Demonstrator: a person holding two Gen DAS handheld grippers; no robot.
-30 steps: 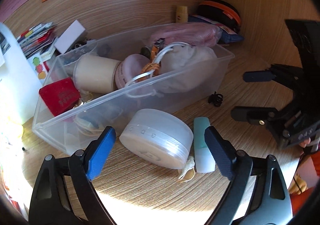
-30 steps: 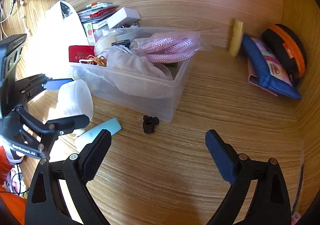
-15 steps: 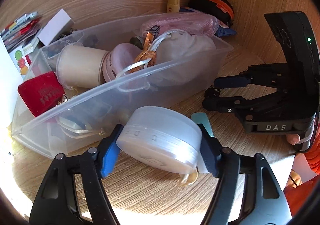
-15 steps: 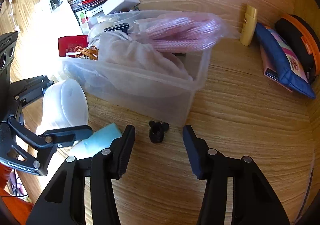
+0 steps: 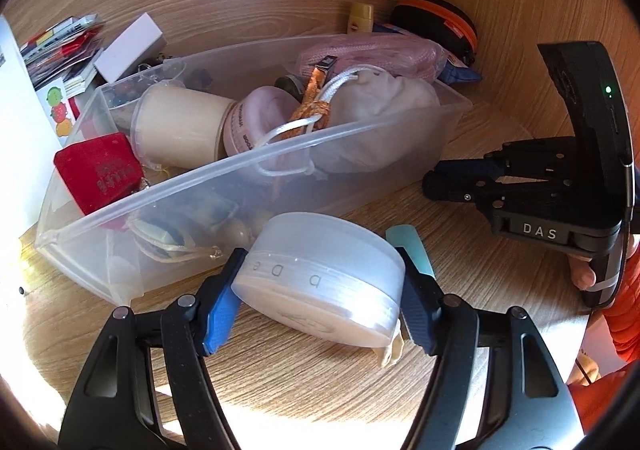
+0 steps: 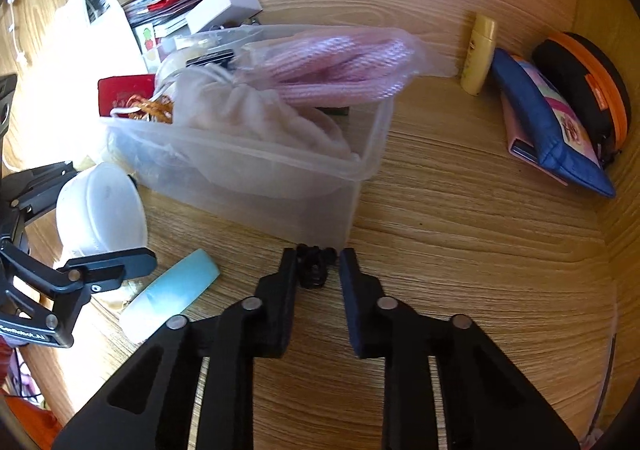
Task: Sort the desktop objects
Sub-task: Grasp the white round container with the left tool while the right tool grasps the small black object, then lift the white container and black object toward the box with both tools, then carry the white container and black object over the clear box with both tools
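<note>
- Left gripper (image 5: pixel 320 286): jaws clenched on the round white jar (image 5: pixel 320 280), blue pads pressed to its two opposite sides. Jar is tilted, flat lid face turned toward the camera; whether its lower edge touches the desk (image 5: pixel 280 382) cannot be told.
- Jar sits just in front of the clear plastic bin (image 5: pixel 256 170), near its long front wall.
- Right gripper (image 6: pixel 318 270): jaws narrowed around the small black clip (image 6: pixel 314 266), one finger on each side. Left finger appears to touch the clip; contact on the right side cannot be confirmed.
- Clip lies on the desk just beside the near corner of the bin.
- Pale blue tube (image 6: pixel 170 296) lies flat on the desk between the two grippers, close to the jar.
- Bin contents: cream drawstring pouch (image 5: pixel 380 118), pink cord in a clear bag (image 6: pixel 328 66), red case (image 5: pixel 100 170), cream cylinder (image 5: pixel 180 126).
- Against the back wall, well apart from the bin: yellow bottle (image 6: pixel 478 56) upright, blue pouch (image 6: pixel 548 122), black-and-orange case (image 6: pixel 588 86).
</note>
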